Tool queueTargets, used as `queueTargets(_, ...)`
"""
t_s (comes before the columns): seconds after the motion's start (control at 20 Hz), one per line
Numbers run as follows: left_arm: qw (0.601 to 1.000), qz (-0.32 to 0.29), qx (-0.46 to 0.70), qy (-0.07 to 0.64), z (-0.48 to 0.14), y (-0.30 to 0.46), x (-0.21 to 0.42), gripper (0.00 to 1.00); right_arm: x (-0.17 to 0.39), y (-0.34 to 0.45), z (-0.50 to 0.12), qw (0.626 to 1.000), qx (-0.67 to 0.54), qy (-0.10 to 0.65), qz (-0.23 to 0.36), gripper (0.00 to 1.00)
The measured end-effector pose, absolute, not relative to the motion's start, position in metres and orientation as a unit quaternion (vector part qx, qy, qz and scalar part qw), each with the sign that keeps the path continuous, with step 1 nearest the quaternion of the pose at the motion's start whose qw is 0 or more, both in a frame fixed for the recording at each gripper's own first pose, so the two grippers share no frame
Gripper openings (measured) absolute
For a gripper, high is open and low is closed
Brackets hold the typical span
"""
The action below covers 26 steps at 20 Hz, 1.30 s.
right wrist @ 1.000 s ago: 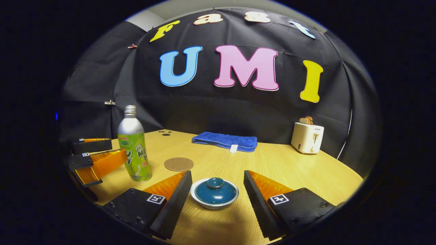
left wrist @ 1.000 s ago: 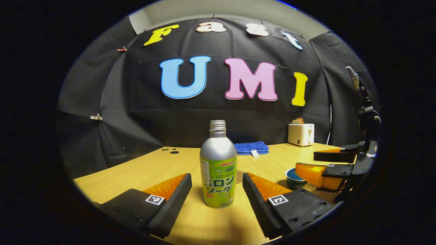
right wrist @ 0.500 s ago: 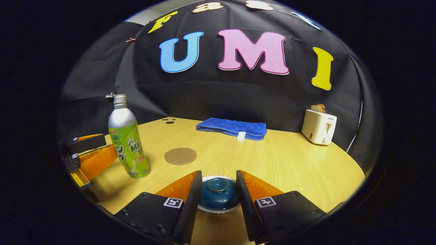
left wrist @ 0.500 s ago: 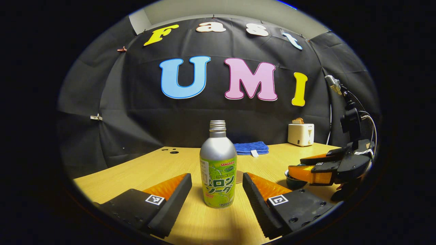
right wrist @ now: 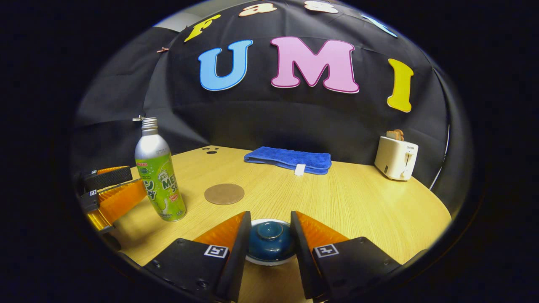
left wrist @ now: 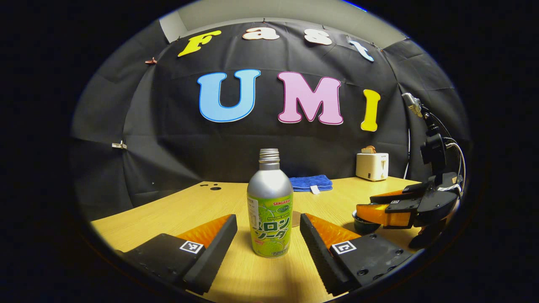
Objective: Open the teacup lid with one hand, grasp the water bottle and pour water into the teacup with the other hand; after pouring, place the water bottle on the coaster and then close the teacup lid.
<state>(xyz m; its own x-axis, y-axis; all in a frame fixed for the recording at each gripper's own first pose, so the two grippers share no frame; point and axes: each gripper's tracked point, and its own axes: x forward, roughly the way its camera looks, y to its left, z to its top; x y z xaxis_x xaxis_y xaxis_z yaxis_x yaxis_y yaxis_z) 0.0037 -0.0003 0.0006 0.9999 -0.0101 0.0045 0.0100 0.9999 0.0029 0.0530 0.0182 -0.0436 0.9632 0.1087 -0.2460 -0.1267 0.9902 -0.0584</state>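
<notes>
Left gripper [left wrist: 268,235] stands wide open, its fingers flanking the upright water bottle [left wrist: 270,210] without touching, green label reading "SANGARIA" and "MELON SODA", near the table's [right wrist: 358,202] left edge. In the right gripper view, the right gripper [right wrist: 269,235] is narrowed around the blue teacup lid [right wrist: 269,242] at the near edge, contact unclear. That view reveals the round coaster [right wrist: 224,194], blue towel [right wrist: 288,160] and white toaster [right wrist: 396,158] along the far edge.

Water bottle [right wrist: 159,172] is silver up top with a lime-green label. Teacup lid [right wrist: 269,242] is deep teal, coaster [right wrist: 224,194] brown, towel [right wrist: 288,160] bright blue. Table [right wrist: 370,206] is light woodgrain.
</notes>
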Motion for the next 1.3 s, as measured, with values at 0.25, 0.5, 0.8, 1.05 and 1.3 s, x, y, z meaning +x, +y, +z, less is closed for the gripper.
queueTargets(0.25,1.0,-0.005,0.001,-0.002,0.001,0.001,0.003,0.95,0.054,0.02,-0.043,0.99,-0.04,0.118,0.063,0.54)
queueTargets(0.5,1.0,-0.005,0.001,-0.002,0.001,0.0,0.003,0.95,0.055,0.02,-0.042,0.99,-0.043,0.116,0.062,0.33)
queueTargets(0.8,1.0,-0.013,0.002,-0.002,0.001,-0.001,0.005,0.95,0.049,0.015,-0.031,0.994,-0.007,0.089,0.064,0.28)
queueTargets(1.05,1.0,-0.022,0.002,-0.002,0.0,-0.004,0.014,0.95,0.037,0.011,-0.009,0.998,-0.013,0.023,0.055,0.28)
queueTargets(1.3,1.0,-0.024,0.002,-0.003,0.001,-0.003,0.027,0.95,0.034,0.011,-0.004,0.998,-0.002,0.003,0.057,0.27)
